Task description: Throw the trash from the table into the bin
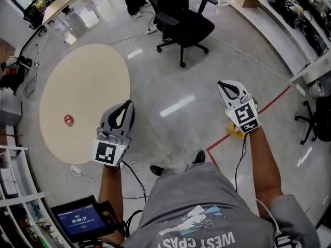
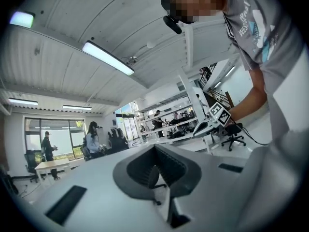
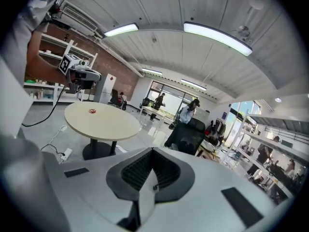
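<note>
Left gripper (image 1: pixel 126 107) and right gripper (image 1: pixel 223 84) are both showing jaws pressed together, pinching nothing, and are hanging over the floor (image 1: pixel 176 107) beside the round table (image 1: pixel 88 76). A small red piece of trash (image 1: pixel 68 120) is lying on the table, well apart from both.

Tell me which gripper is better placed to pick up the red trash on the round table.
Left, probably. The left gripper is beside the round table, nearer the red trash; the right gripper is over the floor, farther off. Both are shut.
</note>
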A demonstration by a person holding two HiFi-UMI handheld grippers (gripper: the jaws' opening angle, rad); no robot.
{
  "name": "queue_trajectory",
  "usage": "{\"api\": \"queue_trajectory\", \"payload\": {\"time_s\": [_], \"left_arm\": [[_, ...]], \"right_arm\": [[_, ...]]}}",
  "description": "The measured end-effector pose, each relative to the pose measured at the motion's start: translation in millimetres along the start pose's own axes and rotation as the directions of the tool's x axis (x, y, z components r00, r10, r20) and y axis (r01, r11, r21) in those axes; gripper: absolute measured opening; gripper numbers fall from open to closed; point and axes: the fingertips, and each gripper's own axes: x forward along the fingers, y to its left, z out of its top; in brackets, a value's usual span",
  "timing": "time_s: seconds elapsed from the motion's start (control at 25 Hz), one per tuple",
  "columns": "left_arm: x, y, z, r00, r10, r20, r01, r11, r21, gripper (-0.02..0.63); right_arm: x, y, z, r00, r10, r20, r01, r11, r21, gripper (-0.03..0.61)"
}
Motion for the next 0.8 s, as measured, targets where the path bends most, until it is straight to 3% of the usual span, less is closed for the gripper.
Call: {"api": "queue_trajectory", "payload": {"time_s": [0.08, 0.28, 0.4, 0.52, 0.64, 0.8], "left_arm": [[-33.5, 31.6, -3.8, 0.999, 0.051, 0.0, -0.051, 0.999, 0.005, 0.043], [-73.1, 60.7, -27.7, 0.988, 0.155, 0.005, -0.155, 0.988, 0.024, 0.043], [-164.0, 115.9, -15.9, 0.973, 0.23, 0.001, -0.23, 0.973, 0.026, 0.043], [-253.4, 165.3, -8.3, 0.956, 0.293, 0.002, -0.293, 0.955, 0.039, 0.043], [-288.4, 180.9, -23.3, 0.934, 0.357, 0.004, -0.356, 0.933, 0.052, 0.042], [-333.2, 194.2, -33.0, 0.892, 0.451, -0.002, -0.45, 0.891, 0.062, 0.043]], "right_arm": [[29.5, 25.6, 33.3, 0.999, 0.042, 0.023, -0.042, 0.999, -0.034, 0.008], [82.1, 60.2, 56.0, 0.99, 0.123, 0.074, -0.116, 0.989, -0.095, 0.008], [111.1, 128.2, 137.0, 0.979, 0.181, 0.098, -0.165, 0.975, -0.149, 0.008], [138.8, 197.2, 214.1, 0.966, 0.228, 0.126, -0.201, 0.959, -0.198, 0.008], [169.6, 234.8, 232.7, 0.946, 0.286, 0.151, -0.248, 0.941, -0.232, 0.008], [203.1, 288.6, 266.6, 0.902, 0.397, 0.17, -0.337, 0.892, -0.301, 0.008]]}}
